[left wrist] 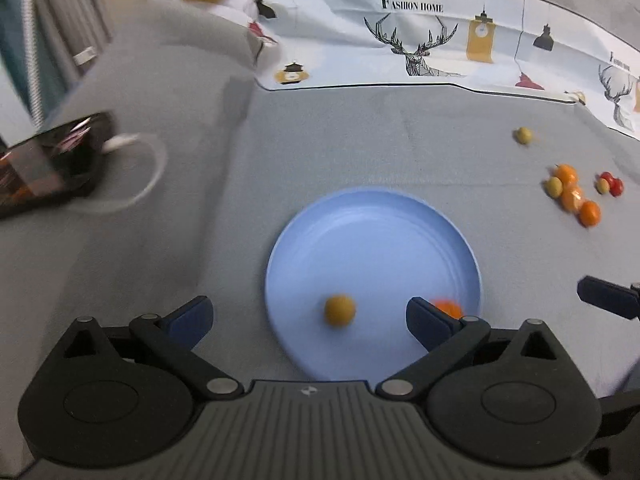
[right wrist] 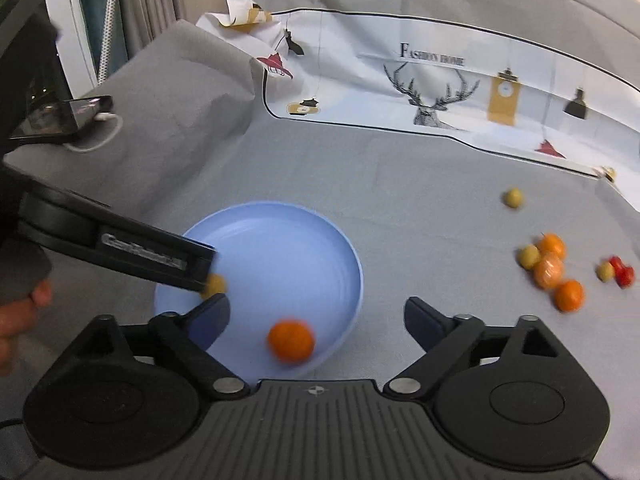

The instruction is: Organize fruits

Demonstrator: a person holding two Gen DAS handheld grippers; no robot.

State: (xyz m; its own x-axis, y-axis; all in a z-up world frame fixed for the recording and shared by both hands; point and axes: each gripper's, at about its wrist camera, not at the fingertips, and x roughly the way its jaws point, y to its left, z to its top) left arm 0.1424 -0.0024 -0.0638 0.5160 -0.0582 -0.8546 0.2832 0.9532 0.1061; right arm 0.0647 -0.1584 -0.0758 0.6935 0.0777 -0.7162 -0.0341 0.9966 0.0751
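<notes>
On the grey cloth, lying flat: a blue plate (left wrist: 372, 240) carrying a yellow-green fruit (left wrist: 339, 309) and an orange fruit (right wrist: 291, 340), both loose and blurred. Hanging over the plate with jaws spread wide and gripping nothing: left gripper (left wrist: 308, 316) and right gripper (right wrist: 316, 320). Showing only from the right wrist: the left gripper's side, reaching over the plate's left rim, and a hand (right wrist: 20, 320) at the edge. Sitting well apart to the right: a cluster of small fruits (left wrist: 572, 194). Resting far left: a phone (right wrist: 64, 120).
</notes>
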